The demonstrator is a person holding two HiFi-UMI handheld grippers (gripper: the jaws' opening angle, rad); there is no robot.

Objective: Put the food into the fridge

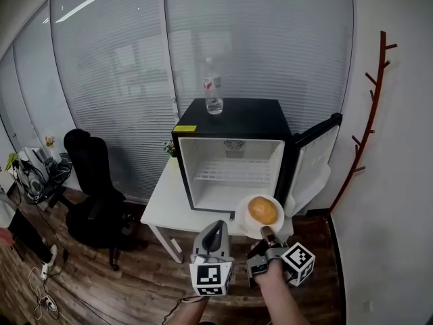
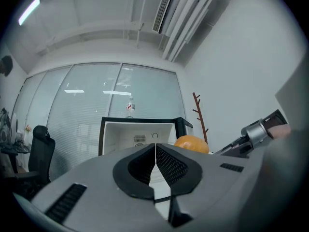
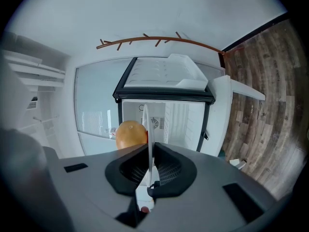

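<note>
food: round golden-brown bun (image 1: 262, 210) on round white plate (image 1: 242, 223), just ahead of right gripper (image 1: 266, 234), in front of open black mini fridge (image 1: 230, 117), not inside.
right gripper: jaws nearly together, clamped on plate rim; plate edge-on between pads.
left gripper (image 1: 215, 227): jaws pressed together, nothing held, just left of plate.
fridge: matte black box, white interior, wire shelf (image 1: 233, 171), door swung right; on white table (image 1: 169, 205); clear plastic bottle (image 1: 213, 87) upright on top.
</note>
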